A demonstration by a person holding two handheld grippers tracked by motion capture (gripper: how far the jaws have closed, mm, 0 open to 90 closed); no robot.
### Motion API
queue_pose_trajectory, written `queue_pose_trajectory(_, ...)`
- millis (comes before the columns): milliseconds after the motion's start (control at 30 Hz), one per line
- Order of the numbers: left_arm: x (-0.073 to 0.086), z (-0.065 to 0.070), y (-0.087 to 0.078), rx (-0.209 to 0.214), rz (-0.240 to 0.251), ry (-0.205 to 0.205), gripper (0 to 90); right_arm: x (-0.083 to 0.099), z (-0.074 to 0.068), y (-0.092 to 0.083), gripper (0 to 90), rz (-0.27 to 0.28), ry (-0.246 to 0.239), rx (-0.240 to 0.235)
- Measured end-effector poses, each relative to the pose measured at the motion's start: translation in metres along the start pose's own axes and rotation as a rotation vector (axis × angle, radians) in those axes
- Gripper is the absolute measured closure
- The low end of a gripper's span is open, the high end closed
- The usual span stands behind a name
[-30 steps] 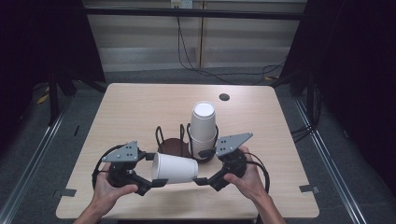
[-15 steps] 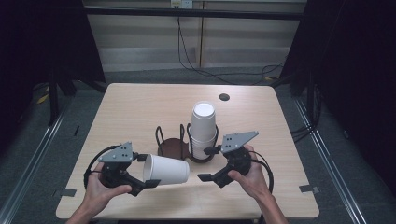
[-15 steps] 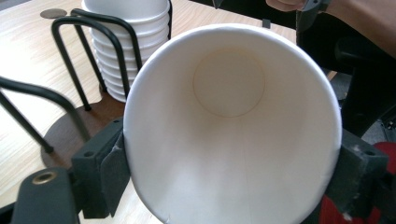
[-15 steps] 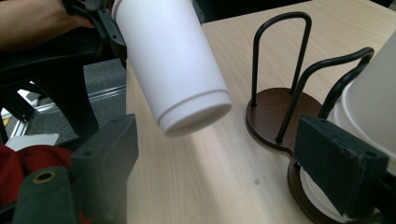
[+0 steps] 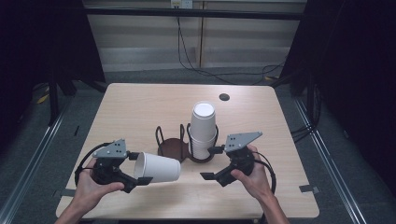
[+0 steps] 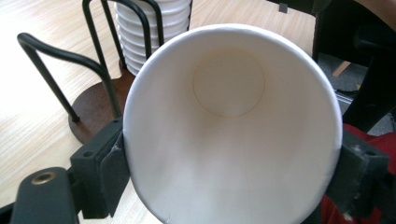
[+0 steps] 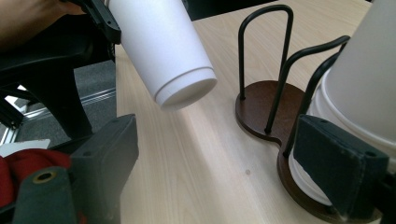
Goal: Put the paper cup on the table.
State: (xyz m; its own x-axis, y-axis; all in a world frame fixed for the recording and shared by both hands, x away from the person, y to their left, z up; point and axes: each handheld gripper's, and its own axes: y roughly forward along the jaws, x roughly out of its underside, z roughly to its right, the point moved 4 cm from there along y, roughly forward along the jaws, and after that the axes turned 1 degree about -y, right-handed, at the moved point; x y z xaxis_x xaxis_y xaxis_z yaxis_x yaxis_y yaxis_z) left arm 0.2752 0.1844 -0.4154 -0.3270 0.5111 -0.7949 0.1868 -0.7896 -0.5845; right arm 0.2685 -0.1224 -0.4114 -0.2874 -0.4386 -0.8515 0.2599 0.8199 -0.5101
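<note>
A: Left gripper [image 5: 133, 169] state? where was the cup?

B: Its jaws were clamped on the rim of a single white paper cup [image 5: 157, 167]; pads pressed either side of the mouth in the left gripper view [image 6: 233, 121]; cup lay on its side above the table [image 5: 140, 107], base pointing at the right gripper [image 5: 211, 162].

A: Right one?

B: Jaws stood wide apart, nothing between them; in the right gripper view the cup's base [image 7: 186, 93] hung just ahead of them, apart from both pads.

A: Change from a second earlier?

B: Then the cup bridged both grippers, close to the holder; since then the left hand had drawn it toward the table's left, clear of the right gripper; a gap had opened between them.

A: Rack?

B: Black wire cup holder [image 5: 169, 145] unmoved; stack of cups [image 5: 203, 130] still upright in its right bay, left bay free.
</note>
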Motion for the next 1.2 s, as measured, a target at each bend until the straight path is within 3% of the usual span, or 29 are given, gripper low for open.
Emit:
queue_pose_trajectory(467,0.009,-0.021,-0.023,-0.08,-0.063,-0.015,13.6,0.002,0.0,0.003,14.2,-0.017,-0.002,0.028)
queue_pose_trajectory(633,0.005,-0.028,-0.033,-0.108,-0.078,-0.021,13.6,0.002,0.0,0.001,14.2,0.0,0.004,0.033)
queue_pose_trajectory(733,0.002,-0.03,-0.04,-0.126,-0.085,-0.02,13.6,0.006,0.003,0.001,14.2,-0.025,0.011,0.055)
queue_pose_trajectory(833,0.003,-0.035,-0.046,-0.127,-0.135,-0.027,13.0,0.01,0.004,0.0,14.3,-0.029,0.019,0.066)
queue_pose_trajectory(900,0.002,-0.04,-0.049,-0.175,-0.132,-0.018,12.8,0.012,0.004,-0.001,14.3,-0.035,0.023,0.068)
queue_pose_trajectory(1200,-0.005,-0.063,-0.058,-0.233,-0.198,-0.036,12.7,0.016,0.007,0.0,14.3,-0.033,0.032,0.078)
